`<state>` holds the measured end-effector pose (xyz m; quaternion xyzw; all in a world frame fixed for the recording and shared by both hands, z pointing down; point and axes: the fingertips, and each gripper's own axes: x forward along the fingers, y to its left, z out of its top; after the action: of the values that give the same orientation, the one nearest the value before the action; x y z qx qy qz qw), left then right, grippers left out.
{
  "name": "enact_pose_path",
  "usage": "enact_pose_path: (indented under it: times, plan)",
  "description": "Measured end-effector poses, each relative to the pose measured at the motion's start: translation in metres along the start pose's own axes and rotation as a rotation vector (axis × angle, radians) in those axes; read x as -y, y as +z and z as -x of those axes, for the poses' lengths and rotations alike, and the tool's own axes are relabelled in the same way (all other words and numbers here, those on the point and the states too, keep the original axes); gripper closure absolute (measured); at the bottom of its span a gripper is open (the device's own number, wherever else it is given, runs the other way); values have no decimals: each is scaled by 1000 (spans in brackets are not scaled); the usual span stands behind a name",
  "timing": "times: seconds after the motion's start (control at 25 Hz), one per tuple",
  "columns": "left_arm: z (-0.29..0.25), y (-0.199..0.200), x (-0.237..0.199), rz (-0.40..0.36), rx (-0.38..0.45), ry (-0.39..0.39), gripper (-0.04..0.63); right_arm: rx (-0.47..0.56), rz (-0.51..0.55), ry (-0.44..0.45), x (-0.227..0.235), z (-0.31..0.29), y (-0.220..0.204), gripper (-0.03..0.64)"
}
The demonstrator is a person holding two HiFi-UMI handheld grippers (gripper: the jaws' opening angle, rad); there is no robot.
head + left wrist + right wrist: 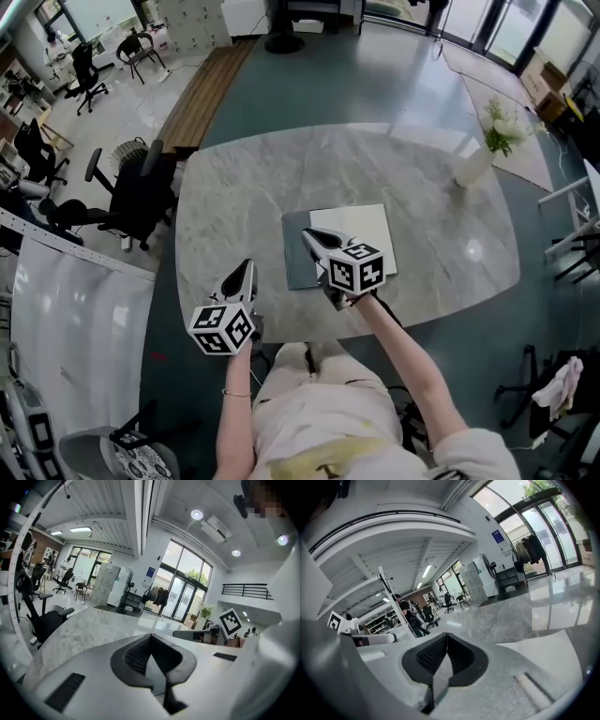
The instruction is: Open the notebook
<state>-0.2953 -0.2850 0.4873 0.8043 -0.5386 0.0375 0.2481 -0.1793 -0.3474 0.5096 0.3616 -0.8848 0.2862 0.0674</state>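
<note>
The notebook lies near the front of the marble table (pixel 234 187), with its grey cover (pixel 298 258) flat on the left and a white page (pixel 361 230) facing up on the right. My right gripper (pixel 307 232) hangs above the notebook's middle, pointing away from me. Its jaws are shut with nothing between them (pixel 446 636), and the white page (pixel 543 656) shows below to the right. My left gripper (pixel 247 266) hovers left of the notebook over the table's front edge, with its jaws meeting at the tips (pixel 151 637) and holding nothing.
A white vase of flowers (pixel 487 150) stands at the table's far right. Black office chairs (pixel 131 192) sit close to the table's left side. A wooden bench (pixel 206 94) runs beyond the far left corner. The person's lap (pixel 319 403) is at the front edge.
</note>
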Motion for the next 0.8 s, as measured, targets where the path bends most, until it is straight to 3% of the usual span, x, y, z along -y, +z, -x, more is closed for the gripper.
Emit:
enact_pose_path:
  times: [0.32,0.8]
  plan:
    - [9,37,30,-87,72,-64,595,187,25,33,-8,66,53,611]
    - [31,79,57,-191,168,-107,595,359,67,-49,-6,146,94,611]
